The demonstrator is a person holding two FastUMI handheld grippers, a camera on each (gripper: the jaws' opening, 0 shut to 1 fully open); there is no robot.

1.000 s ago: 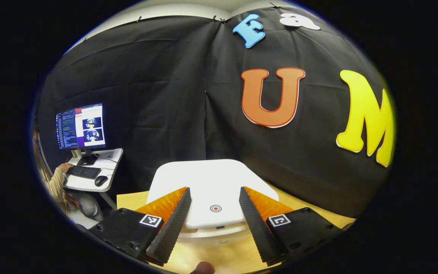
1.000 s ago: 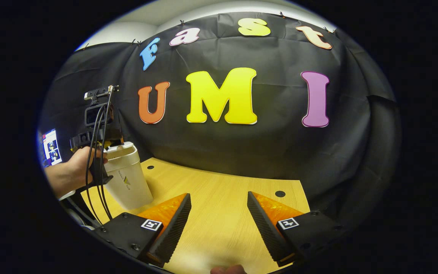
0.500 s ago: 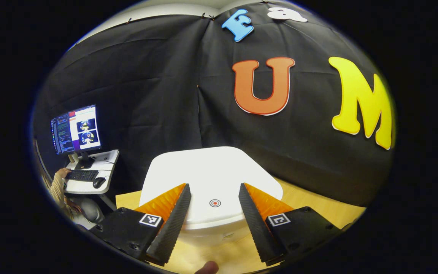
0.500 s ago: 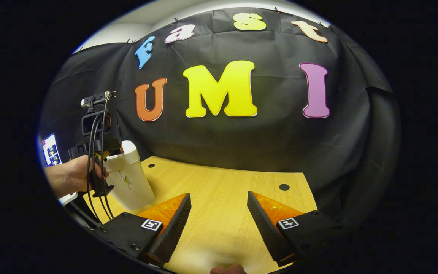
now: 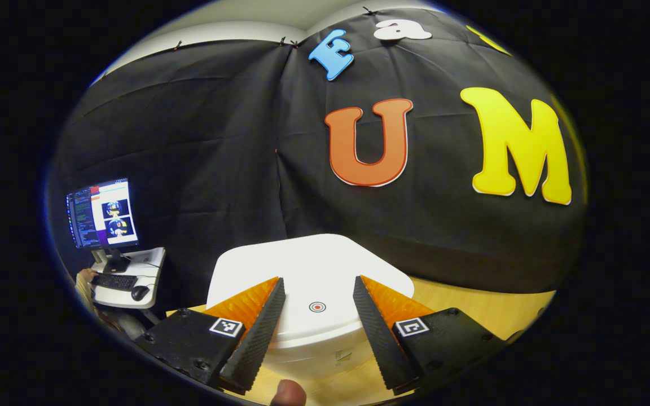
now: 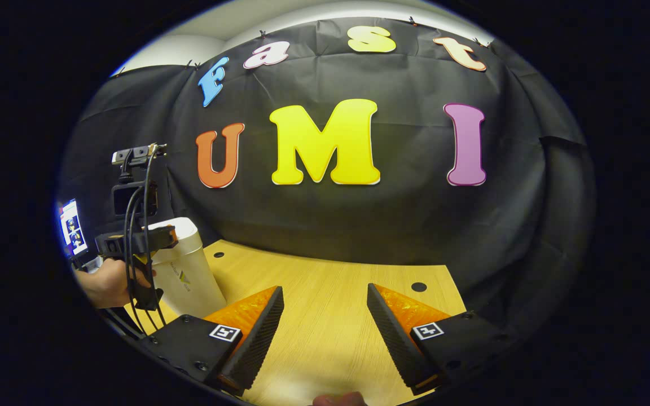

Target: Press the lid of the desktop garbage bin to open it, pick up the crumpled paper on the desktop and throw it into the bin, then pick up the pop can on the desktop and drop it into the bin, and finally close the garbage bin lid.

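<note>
White bin [image 5: 308, 265] at 12 o'clock before left gripper [image 5: 317, 307], lid [image 5: 302, 282] closed; fingers spread, holding nothing. Right gripper [image 6: 325, 310] likewise agape over bare desk [image 6: 325, 293], bin at 10 o'clock.

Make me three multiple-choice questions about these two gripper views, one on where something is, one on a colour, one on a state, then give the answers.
1. Where does the left gripper sit?
A. over the bin's lid
B. under the table
C. beside the keyboard

2. What colour is the bin lid?
A. green
B. white
C. red

3. How does the right gripper stand?
A. shut on a can
B. shut on paper
C. open, holding nothing

Answers: 1 A, its fingers frame the lid's round target mark. 2 B, the lid and the bin below it are white. 3 C, bare wooden table shows between its spread fingers.
</note>
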